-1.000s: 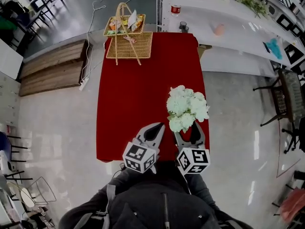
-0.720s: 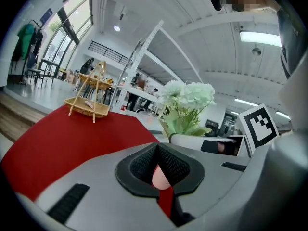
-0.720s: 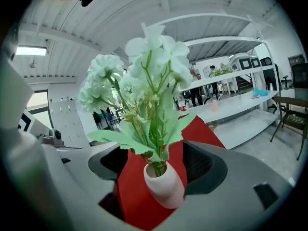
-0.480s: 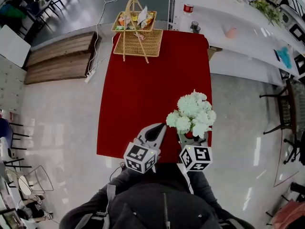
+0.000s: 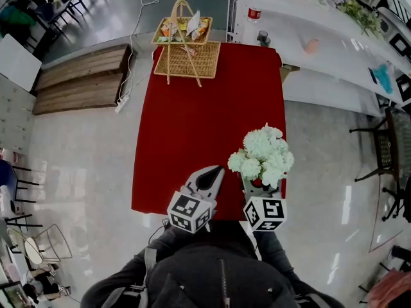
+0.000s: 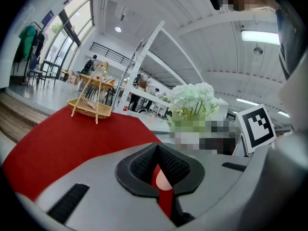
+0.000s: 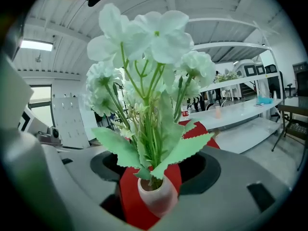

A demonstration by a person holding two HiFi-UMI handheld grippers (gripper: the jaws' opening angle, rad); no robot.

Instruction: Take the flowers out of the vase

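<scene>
From above, flowers (image 5: 260, 156) hide the vase (image 7: 156, 198) and right tongs' (image 7: 151, 189) tips; these stand wide around it; left tongs (image 6: 162, 179) narrow.

Bright, even light fills the hall in my head view. The glossy pale tiled floor (image 5: 77, 165) throws back soft glare patches, and the flat red tablecloth (image 5: 192, 127) carries hardly any shadow. Straight lines bow toward the edges, and both gripper views sit inside dark round vignettes. In the left gripper view a long ceiling strip lamp (image 6: 262, 35) burns out to white. The white artificial flowers (image 7: 154, 32) look slightly soft, probably because they are too near my lens.
</scene>
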